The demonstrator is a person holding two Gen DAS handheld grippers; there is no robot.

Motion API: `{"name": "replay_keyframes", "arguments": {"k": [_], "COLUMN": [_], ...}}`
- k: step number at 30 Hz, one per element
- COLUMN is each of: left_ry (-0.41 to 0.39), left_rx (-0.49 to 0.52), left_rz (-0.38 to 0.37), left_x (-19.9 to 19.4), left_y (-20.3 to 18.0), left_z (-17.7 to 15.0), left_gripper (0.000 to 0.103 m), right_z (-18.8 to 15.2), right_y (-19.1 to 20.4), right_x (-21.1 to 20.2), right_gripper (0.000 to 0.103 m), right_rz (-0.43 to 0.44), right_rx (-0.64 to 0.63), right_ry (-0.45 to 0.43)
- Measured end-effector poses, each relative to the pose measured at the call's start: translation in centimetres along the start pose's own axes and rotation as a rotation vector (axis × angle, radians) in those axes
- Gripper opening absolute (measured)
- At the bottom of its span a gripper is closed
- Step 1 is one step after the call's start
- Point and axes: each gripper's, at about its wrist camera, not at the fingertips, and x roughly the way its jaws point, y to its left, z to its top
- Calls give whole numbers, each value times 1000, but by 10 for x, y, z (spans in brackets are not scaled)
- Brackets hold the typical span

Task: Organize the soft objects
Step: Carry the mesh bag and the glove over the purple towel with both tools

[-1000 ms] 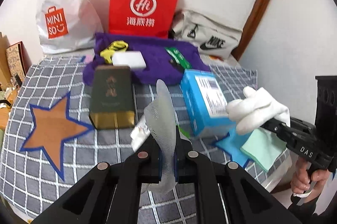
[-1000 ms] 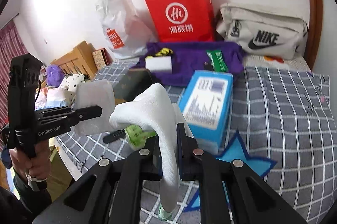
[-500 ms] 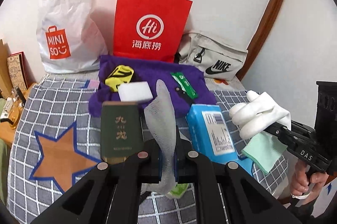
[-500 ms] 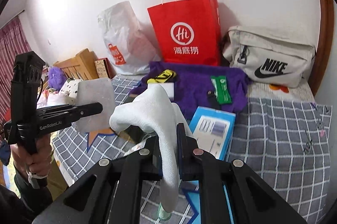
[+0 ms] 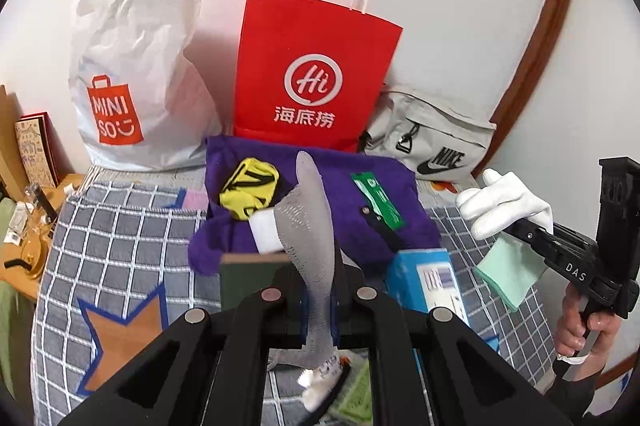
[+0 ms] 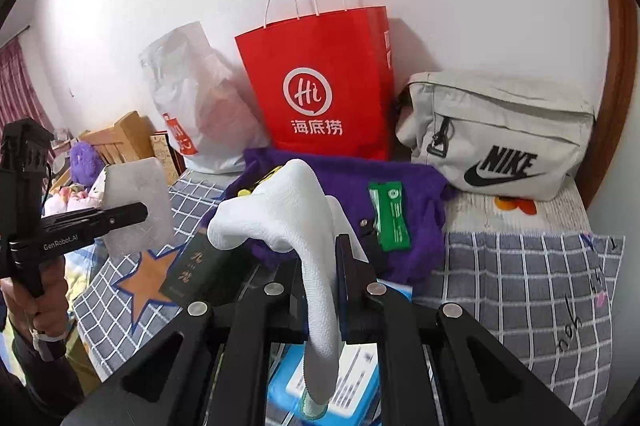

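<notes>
My left gripper (image 5: 316, 276) is shut on a grey mesh sock (image 5: 310, 222) that stands up between its fingers; the right wrist view shows that gripper (image 6: 134, 214) and the grey sock (image 6: 136, 199) at the left. My right gripper (image 6: 320, 268) is shut on a white sock (image 6: 280, 209) that droops over it. The left wrist view shows it (image 5: 520, 228) at the right with the white sock (image 5: 504, 201) and its mint cuff (image 5: 508, 274). Both hang above the checked bed cover (image 5: 120, 226), short of a purple cloth (image 5: 352, 185).
On the purple cloth lie a yellow bundle (image 5: 250, 191), a white block (image 5: 266, 232) and a green packet (image 5: 378, 199). A dark green box (image 5: 252, 278) and a blue box (image 5: 432, 286) lie nearer. A red paper bag (image 5: 316, 77), white plastic bag (image 5: 136, 65) and grey bag (image 5: 432, 141) line the wall.
Both grippers have moved up and forward toward the bags at the wall, each still holding its sock. The boxes on the bed have slid lower in both views.
</notes>
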Motion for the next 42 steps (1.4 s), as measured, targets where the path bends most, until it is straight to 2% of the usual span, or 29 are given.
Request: {"name": "replay_keyframes", "arguments": {"k": [14, 24, 32, 42], "left_ry": [-9, 18, 75, 137], "left_rx": [-26, -28, -40, -94], "left_rz": [-2, 10, 1, -55], "left_x": [39, 75, 121, 171], "left_y": [24, 29, 36, 49], "left_z": [47, 71, 80, 75], "left_gripper": [8, 8, 8, 8], "right_z": [46, 72, 63, 50], "right_y": [-30, -27, -39, -61], "right_x": [48, 84, 127, 168], "right_gripper": [10, 10, 10, 11], "right_rz": [-44, 14, 15, 23], "right_rx": [24, 1, -34, 3], "right_ry": [-15, -23, 64, 165]}}
